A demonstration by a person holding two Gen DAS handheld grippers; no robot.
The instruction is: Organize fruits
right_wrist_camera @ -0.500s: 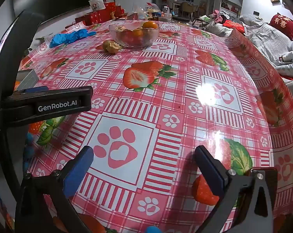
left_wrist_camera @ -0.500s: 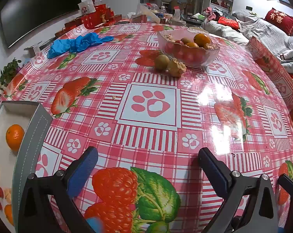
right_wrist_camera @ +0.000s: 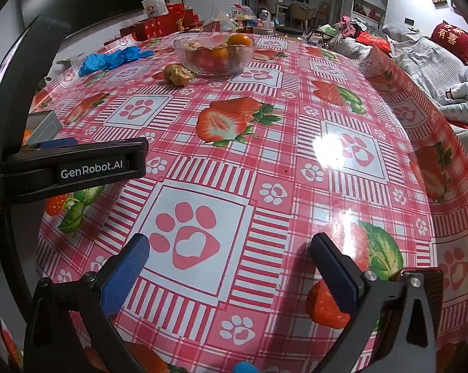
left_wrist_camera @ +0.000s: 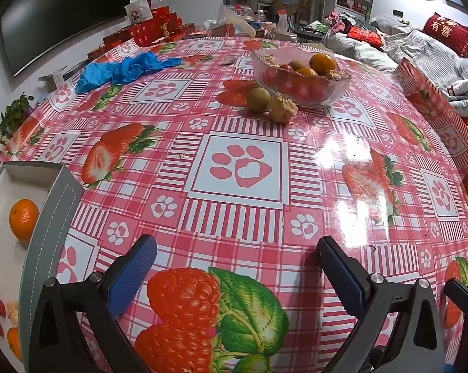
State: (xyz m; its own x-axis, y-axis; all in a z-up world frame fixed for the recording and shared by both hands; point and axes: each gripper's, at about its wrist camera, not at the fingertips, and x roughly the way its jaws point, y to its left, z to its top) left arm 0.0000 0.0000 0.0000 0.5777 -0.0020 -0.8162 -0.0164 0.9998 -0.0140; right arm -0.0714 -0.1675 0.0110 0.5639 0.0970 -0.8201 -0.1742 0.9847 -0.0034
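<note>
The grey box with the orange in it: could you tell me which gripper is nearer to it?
Left. The left gripper hangs open just right of the grey box; the right gripper, also open, sits beyond it, further right.

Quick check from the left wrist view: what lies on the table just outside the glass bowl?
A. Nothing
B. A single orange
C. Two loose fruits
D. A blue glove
C: a round greenish fruit and a papery-husked fruit lie side by side against the near side of the glass bowl.

Left wrist: low over the tabletop, facing the far glass bowl.
Right wrist: same heading, further right.
Shared: bowl, tabletop.
</note>
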